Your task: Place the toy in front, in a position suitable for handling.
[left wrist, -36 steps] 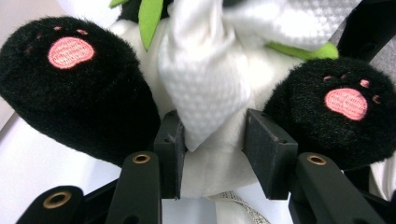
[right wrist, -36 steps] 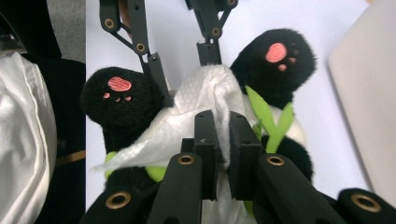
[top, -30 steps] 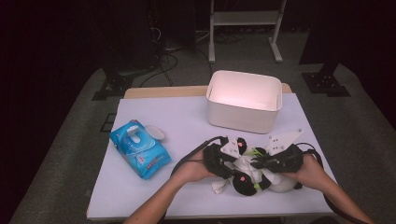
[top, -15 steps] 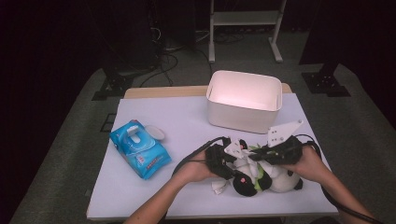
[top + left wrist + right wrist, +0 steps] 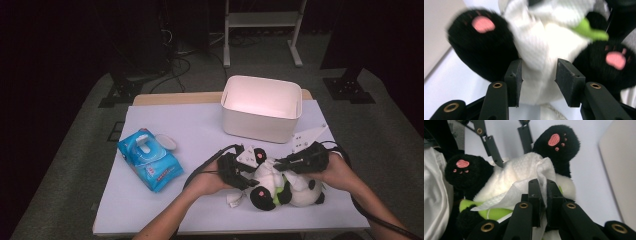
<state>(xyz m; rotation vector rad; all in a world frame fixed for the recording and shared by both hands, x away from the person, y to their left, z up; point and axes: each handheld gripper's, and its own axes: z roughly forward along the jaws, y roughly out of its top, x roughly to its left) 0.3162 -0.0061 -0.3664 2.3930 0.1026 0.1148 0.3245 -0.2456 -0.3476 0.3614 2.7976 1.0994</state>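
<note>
A stuffed panda [image 5: 287,187] lies on its back near the front edge of the white tabletop [image 5: 200,130], just in front of a white bin [image 5: 261,107]. A white wet wipe [image 5: 524,173] is draped over the panda's belly.

The right claw [image 5: 280,164] comes in from the right side of the high view and has its jaws pressed together on a fold of the wipe; in the right gripper view the tissue is pinched between the two black pads [image 5: 535,192], with its loose edge spreading over the white belly and a green bit of the toy below. Two black paws with pink pads stick up on either side of the wipe.

The left claw [image 5: 242,172] meets the panda from the left. Its jaws stand partly apart around the toy's white middle, between the two black legs; in the left gripper view both pads [image 5: 515,75] sit against the soft white body, so it is holding the panda there.

A blue pack of wet wipes [image 5: 149,159] with its lid flipped open lies on the left part of the tabletop, well apart from the panda.
</note>
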